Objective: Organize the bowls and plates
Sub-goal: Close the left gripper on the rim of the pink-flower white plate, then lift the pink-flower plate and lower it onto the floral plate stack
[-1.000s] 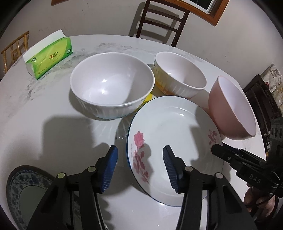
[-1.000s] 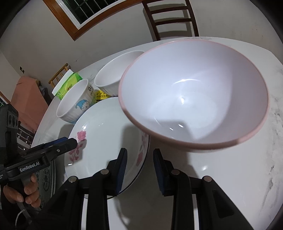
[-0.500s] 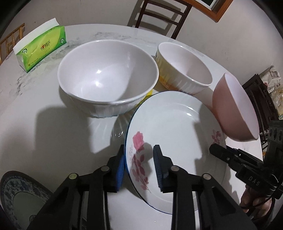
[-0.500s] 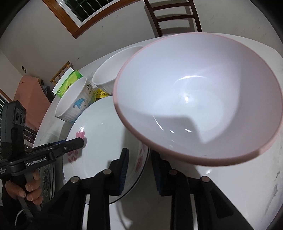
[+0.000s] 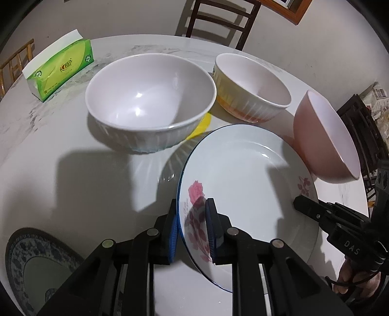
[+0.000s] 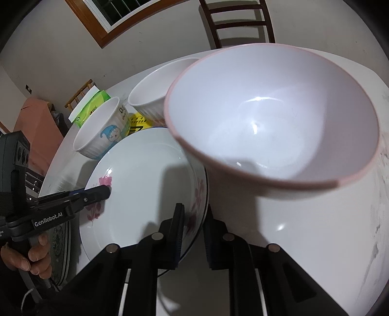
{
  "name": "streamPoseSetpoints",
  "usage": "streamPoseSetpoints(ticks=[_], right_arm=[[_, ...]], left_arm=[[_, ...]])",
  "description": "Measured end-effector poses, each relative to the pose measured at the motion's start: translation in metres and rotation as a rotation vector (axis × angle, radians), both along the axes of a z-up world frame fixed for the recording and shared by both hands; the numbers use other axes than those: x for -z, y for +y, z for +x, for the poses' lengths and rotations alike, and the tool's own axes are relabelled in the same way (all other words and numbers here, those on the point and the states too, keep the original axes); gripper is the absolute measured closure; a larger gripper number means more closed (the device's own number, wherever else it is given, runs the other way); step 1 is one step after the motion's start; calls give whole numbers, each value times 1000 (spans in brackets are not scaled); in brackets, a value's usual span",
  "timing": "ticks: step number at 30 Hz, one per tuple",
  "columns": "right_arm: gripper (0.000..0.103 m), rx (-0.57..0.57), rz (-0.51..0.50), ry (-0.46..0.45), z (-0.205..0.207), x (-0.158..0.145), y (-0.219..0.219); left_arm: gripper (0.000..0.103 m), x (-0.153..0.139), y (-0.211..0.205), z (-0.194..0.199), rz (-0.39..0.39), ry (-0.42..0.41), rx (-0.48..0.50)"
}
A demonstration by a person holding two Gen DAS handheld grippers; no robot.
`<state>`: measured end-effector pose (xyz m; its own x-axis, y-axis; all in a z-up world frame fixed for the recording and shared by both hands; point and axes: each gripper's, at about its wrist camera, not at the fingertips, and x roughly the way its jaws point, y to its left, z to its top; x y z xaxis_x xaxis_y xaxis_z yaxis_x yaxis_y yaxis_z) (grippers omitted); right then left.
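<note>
Left gripper [image 5: 190,227] has just been closing and now pinches the near-left rim of the rose plate [image 5: 243,184], one blue pad under the edge and one on top over the flower print. Right gripper [image 6: 193,232] has been closing too, and it clamps the opposite rim of that same plate, so both sides are gripped at once. The plate looks tilted, its left edge lifted off the worktop [image 5: 73,175].

Pink bowl [image 6: 272,126] sits at the plate's right side, leaning hard so its white inside faces the right wrist camera; can't tell if it rests on the plate rim or just beside it. Behind the plate there's a big white ribbed bowl [image 5: 150,102] and a smaller ribbed bowl with an orange band [image 5: 252,87], close together with a yellow mat [image 5: 201,126] peeking out between them. From the right view the big one shows a cartoon print on its side.

Green tissue pack [image 5: 60,70] is well back at the far left. Blue patterned plate [image 5: 36,265] lies at the near-left corner, apart from everything else. Dark wooden chair [image 5: 218,21] stands behind the worktop.
</note>
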<state>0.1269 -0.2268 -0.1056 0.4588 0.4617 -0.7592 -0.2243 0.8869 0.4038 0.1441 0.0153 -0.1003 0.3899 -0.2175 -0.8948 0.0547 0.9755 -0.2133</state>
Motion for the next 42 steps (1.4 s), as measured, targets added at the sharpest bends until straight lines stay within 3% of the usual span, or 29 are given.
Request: streamPoseSetpoints(ticks=[23, 42], right_arm=[[88, -50, -8, -68, -50, -35, 25], [88, -221, 12, -91, -89, -61, 133]], left_arm=[[86, -35, 32, -44, -4, -47, -44], [86, -61, 133, -125, 44, -70, -165]])
